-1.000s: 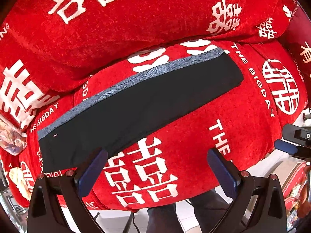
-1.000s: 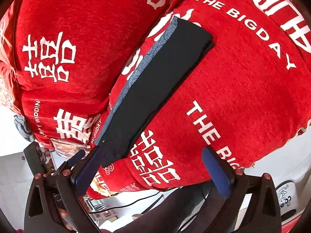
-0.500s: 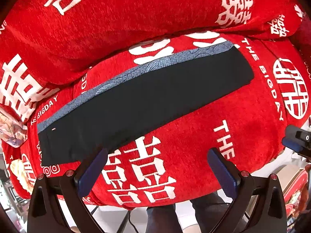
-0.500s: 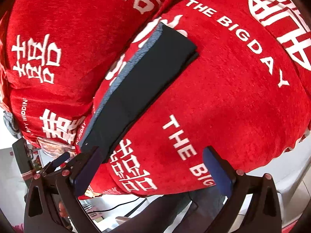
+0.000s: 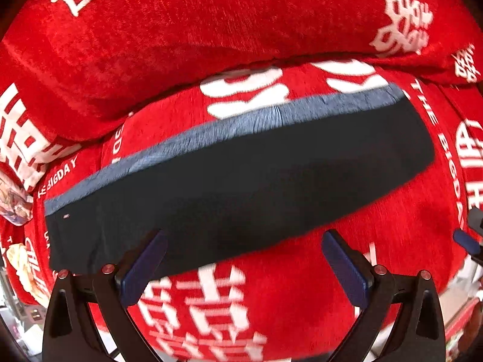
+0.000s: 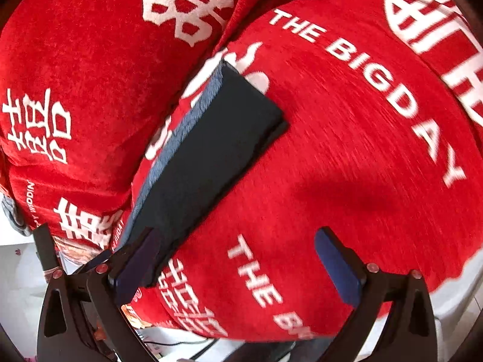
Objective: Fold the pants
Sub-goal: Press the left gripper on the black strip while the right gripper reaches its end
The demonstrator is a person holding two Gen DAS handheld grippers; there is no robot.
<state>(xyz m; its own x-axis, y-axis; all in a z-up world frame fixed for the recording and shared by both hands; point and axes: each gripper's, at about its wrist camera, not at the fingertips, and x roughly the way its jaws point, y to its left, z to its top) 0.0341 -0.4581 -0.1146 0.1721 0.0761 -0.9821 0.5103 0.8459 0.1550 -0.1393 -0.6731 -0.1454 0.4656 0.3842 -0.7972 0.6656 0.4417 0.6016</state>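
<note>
Dark navy pants (image 5: 235, 181) lie flat in a long strip on a red cushion, with a blue-grey patterned band (image 5: 247, 120) along the far edge. My left gripper (image 5: 244, 265) is open, just above the near edge of the strip, holding nothing. In the right wrist view the pants (image 6: 208, 150) run away diagonally and end in a square hem (image 6: 256, 96). My right gripper (image 6: 238, 265) is open over the red cover beside the strip, its left finger (image 6: 135, 265) overlapping the cloth's near end.
A red sofa cover (image 5: 302, 301) with white characters and "THE BIGDAY" lettering lies under everything. A back cushion (image 5: 211, 24) rises behind the pants. The right gripper's blue tip (image 5: 465, 241) shows at the left view's edge. Pale floor (image 6: 18, 286) lies below the seat front.
Both grippers have moved in closer to the sofa seat. The pants now fill more of each view. The pants lie as they did, and both grippers stay open.
</note>
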